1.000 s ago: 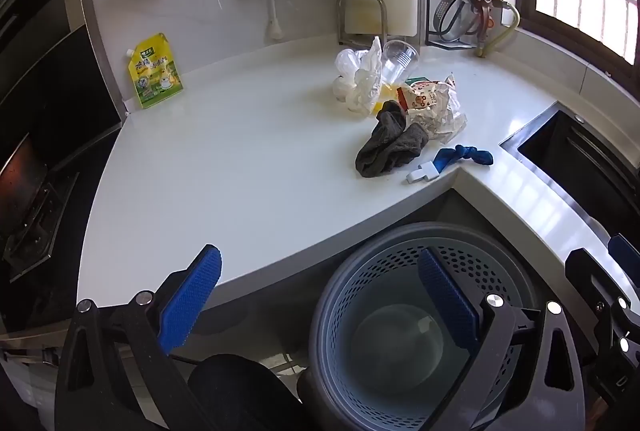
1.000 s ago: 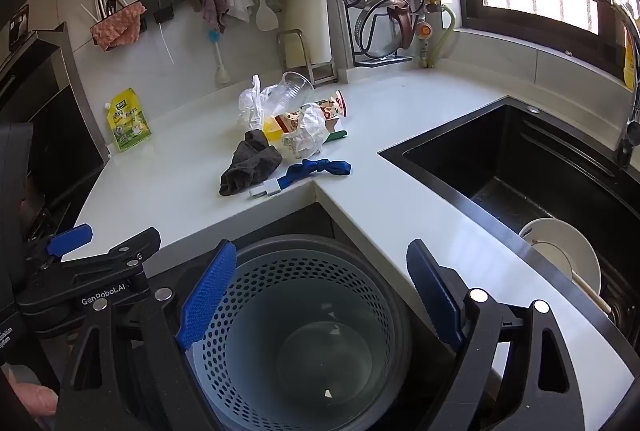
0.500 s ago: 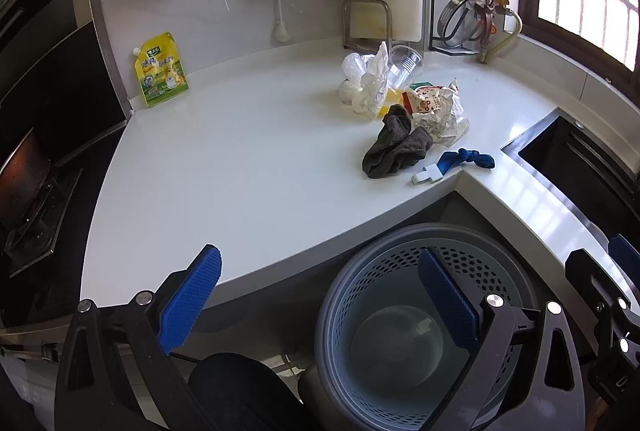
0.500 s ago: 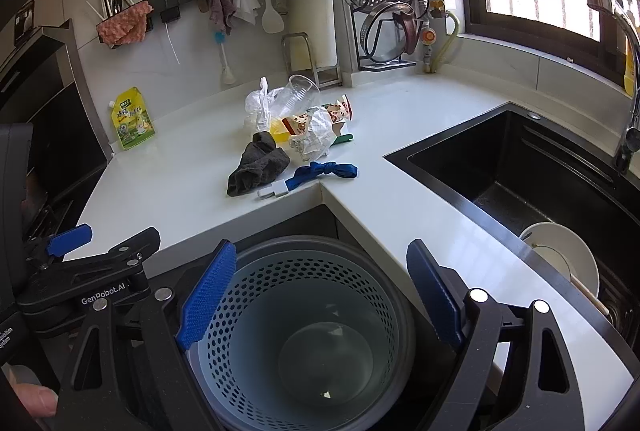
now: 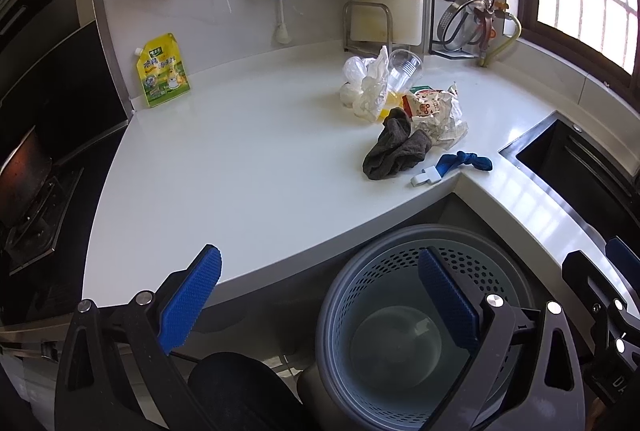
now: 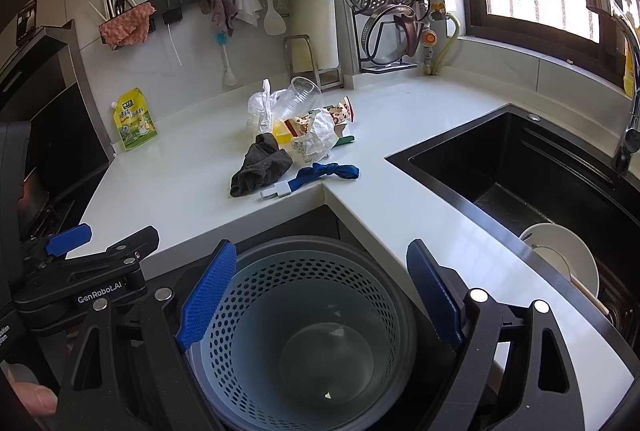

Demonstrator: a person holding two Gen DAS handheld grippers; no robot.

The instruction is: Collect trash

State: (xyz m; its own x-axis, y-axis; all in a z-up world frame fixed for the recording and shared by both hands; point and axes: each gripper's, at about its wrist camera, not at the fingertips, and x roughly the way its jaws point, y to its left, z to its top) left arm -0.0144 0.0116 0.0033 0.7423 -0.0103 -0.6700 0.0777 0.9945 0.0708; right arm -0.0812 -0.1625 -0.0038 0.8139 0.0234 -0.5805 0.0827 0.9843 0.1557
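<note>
A pile of trash lies on the white counter [image 5: 240, 159]: a dark grey sock [image 5: 394, 149] [image 6: 260, 167], a crumpled snack wrapper [image 5: 436, 111] [image 6: 316, 135], a white plastic bag [image 5: 370, 87] [image 6: 260, 107], a clear plastic cup [image 5: 404, 65] [image 6: 302, 91] and a blue strap with a white clip [image 5: 456, 167] [image 6: 316, 177]. A grey perforated trash bin [image 5: 424, 327] [image 6: 304, 331] stands below the counter's edge. My left gripper [image 5: 320, 303] is open and empty, near the bin. My right gripper [image 6: 320, 295] is open and empty, above the bin.
A yellow-green pouch [image 5: 162, 71] leans on the back wall. A black sink [image 6: 520, 183] holding a white plate [image 6: 560, 255] is at the right. A dish rack [image 6: 392, 3] with a steamer stands at the back. A stove [image 5: 32, 191] is at the left.
Both grippers have moved slightly forward and up; the trash pile sits a little lower and nearer in both views. Nothing was grasped.
</note>
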